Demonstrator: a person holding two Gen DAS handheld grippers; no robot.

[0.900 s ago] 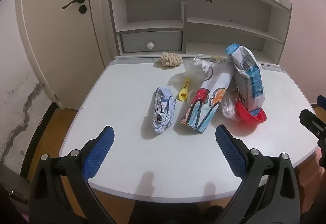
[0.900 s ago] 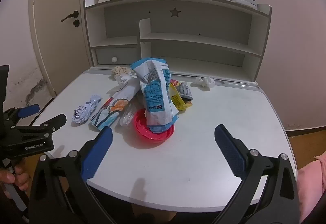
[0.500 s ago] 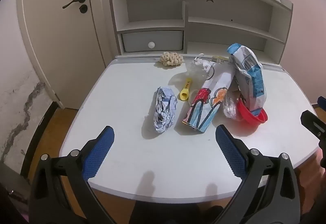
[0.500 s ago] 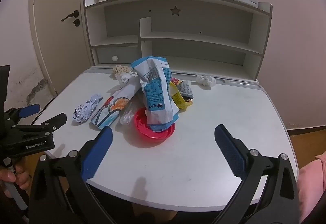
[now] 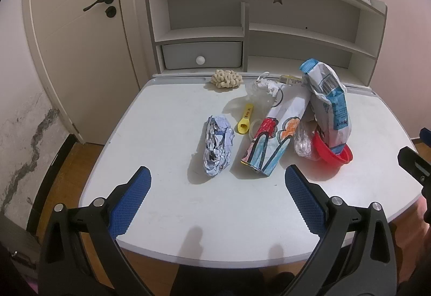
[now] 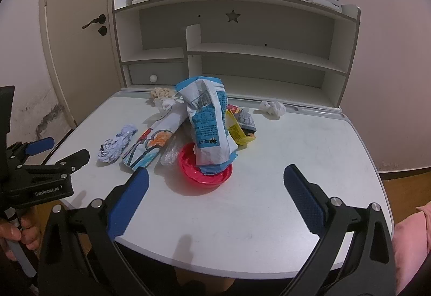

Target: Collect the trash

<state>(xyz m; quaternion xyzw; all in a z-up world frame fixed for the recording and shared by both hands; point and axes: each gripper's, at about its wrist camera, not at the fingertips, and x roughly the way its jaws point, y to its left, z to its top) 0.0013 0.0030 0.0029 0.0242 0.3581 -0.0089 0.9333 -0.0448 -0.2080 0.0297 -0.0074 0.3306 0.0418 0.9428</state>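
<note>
Trash sits mid-frame on tabletop (image 5: 167, 150): foil wad (image 5: 217, 145), drawing roll (image 5: 274, 134), snack bag (image 6: 207, 123) leaning in red bowl (image 6: 206, 169). Left tool (image 5: 216, 196) and right tool (image 6: 215, 193) spread, empty. Risk: nudging bag topples it.

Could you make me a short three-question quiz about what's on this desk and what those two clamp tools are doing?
1. True or false: the left gripper is shut on the crumpled foil wrapper.
2. What stands in the red bowl? A) the blue-and-white snack bag B) the yellow scoop C) the white paper ball
3. Fill in: the rolled colourful drawing lies between the foil wrapper and the red ____.

Key:
1. False; both it and the right gripper are open, short of the trash.
2. A
3. bowl
</note>
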